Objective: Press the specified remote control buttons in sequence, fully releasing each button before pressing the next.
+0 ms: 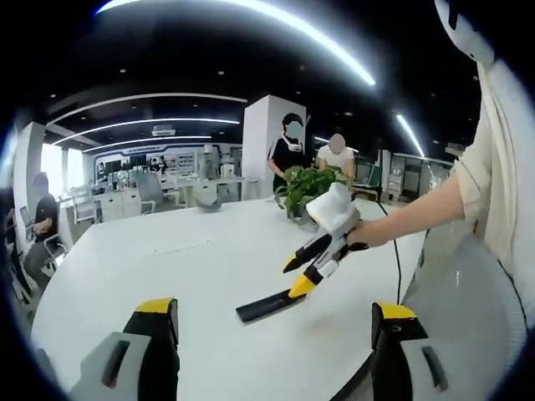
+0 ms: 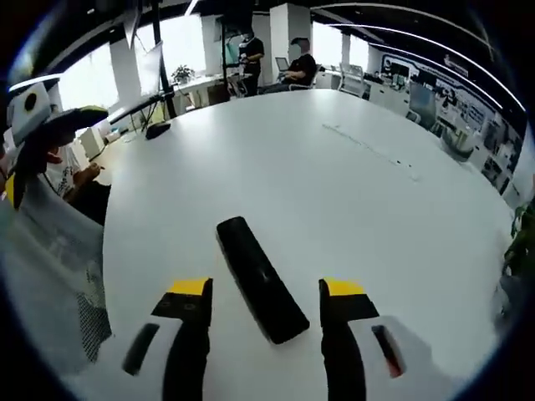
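A long black remote control [image 1: 269,307] [image 2: 259,280] lies flat on the white round table [image 1: 167,267] [image 2: 351,184], near its edge. My right gripper [image 1: 294,276] [image 2: 266,288], held by a hand, points down at the remote with its yellow-tipped jaws open. In the right gripper view the remote runs between those jaws. The lower tip hangs close over the remote's near end; whether it touches, I cannot tell. My left gripper [image 1: 276,313] is held back at the table's edge, open and holding nothing, looking at the remote from about a hand's length away.
A potted green plant [image 1: 309,188] stands on the table behind the right gripper. A thin cable [image 1: 394,259] runs along the table's edge. A mesh chair back [image 2: 50,251] is at the side. A small black object [image 2: 157,129] lies far across. People stand and sit beyond the table.
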### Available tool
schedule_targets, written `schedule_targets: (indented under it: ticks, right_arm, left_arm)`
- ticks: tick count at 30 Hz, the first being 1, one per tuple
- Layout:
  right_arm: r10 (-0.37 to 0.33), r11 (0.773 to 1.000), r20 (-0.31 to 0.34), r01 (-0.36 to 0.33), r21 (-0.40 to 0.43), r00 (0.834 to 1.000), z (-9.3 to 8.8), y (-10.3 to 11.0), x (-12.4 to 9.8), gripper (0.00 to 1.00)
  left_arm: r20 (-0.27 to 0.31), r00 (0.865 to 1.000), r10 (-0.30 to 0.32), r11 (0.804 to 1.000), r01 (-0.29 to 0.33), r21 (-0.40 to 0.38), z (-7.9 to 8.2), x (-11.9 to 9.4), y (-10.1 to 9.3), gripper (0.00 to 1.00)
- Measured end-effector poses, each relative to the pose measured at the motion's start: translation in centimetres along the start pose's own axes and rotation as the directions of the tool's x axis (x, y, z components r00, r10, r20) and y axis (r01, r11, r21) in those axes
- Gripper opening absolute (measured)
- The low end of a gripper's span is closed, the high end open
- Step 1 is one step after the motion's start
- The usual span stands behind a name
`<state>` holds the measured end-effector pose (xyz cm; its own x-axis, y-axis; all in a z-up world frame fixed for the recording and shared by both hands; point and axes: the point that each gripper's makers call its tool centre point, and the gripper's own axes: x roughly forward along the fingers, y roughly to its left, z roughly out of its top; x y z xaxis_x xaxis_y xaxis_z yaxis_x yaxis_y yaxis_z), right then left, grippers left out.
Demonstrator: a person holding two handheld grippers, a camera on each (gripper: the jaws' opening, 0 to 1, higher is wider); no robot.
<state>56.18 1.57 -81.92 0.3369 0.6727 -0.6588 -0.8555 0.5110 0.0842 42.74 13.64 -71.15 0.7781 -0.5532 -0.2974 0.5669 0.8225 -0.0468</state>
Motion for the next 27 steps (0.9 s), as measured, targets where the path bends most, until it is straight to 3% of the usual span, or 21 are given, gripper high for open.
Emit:
schedule_targets:
  ticks: [6, 10, 18, 27]
  right_arm:
    - [-0.053, 0.999, 0.082, 0.052, 0.014, 0.995, 1.2, 0.4, -2.0, 0.71]
    - [-0.082, 0.992, 0.166, 0.064, 0.108, 0.983, 2.2, 0.7, -3.0, 0.82]
    - [-0.134, 0.983, 0.216, 0.103, 0.149, 0.967, 2.7, 0.9, -5.0, 1.0]
    - [-0.185, 0.97, 0.252, 0.135, 0.203, 0.95, 2.5, 1.3, -7.5, 1.0]
  left_arm:
    - [0.005, 1.0, 0.002, 1.0, -0.002, 0.003, 0.1, 0.0, 0.0, 1.0]
    - [0.014, 1.0, 0.012, 1.0, -0.012, 0.016, 0.3, -0.1, 0.2, 1.0]
    - [0.02, 1.0, 0.021, 1.0, -0.021, 0.012, 0.4, -0.2, 0.3, 1.0]
    - [0.024, 1.0, 0.018, 1.0, -0.018, 0.019, 0.4, -0.2, 0.3, 1.0]
